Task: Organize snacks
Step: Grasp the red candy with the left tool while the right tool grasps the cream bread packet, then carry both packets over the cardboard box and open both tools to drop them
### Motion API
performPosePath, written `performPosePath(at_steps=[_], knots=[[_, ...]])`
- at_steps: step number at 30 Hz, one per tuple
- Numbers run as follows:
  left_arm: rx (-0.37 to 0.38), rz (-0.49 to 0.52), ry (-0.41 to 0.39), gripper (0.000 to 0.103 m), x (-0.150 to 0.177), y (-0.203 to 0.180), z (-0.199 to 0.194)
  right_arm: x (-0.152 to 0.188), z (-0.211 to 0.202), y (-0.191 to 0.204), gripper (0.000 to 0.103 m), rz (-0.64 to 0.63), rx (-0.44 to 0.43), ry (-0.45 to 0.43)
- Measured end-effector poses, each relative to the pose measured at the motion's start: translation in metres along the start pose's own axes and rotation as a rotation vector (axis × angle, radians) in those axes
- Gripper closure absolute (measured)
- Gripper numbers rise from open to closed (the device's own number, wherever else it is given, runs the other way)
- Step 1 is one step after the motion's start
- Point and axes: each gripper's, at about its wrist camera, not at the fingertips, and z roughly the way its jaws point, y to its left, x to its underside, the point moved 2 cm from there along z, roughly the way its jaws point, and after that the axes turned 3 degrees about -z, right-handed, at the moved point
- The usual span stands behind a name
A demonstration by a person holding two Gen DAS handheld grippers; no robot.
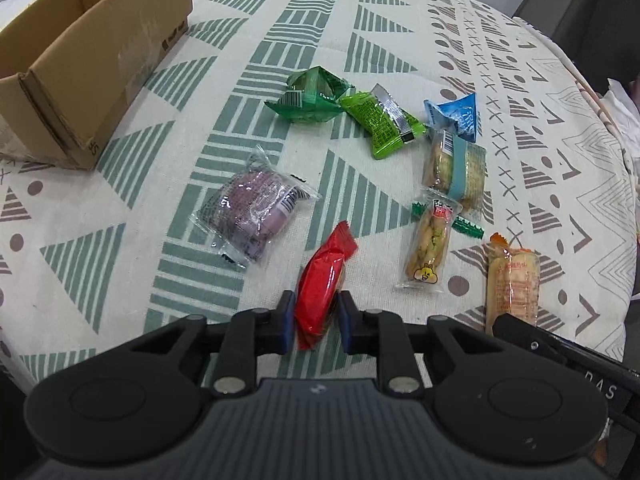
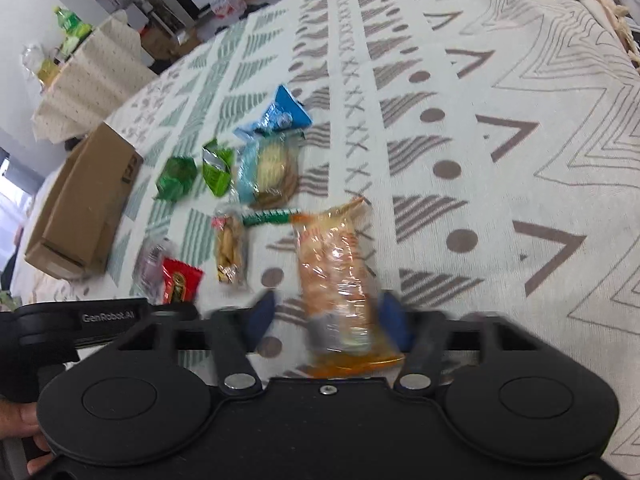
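Snacks being grasped: left gripper clamped on red pack, right gripper apart around orange pack; next, probably closing, then carrying to box.

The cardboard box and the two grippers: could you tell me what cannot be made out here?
- Cardboard box interior: cut off by the left wrist frame edge, walls hide the floor.
- Right gripper: motion blur; contact with the orange packet between the open jaws is unclear.
- Red packet: its near end is hidden behind the left gripper.
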Motion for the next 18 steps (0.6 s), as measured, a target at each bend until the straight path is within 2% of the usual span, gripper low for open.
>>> performPosePath(at_steps=[4, 18], knots=[[0.013, -0.012, -0.017, 0.088, -0.003, 0.005, -0.011, 0.0, -0.006, 0.002, 0.07, -0.005, 0.008, 0.002], [0.065, -0.022, -0.102, 0.088, -0.017, 0.023, -0.055, -0.008, -0.035, 0.038, 0.071, 0.02, -0.029, -0.097]])
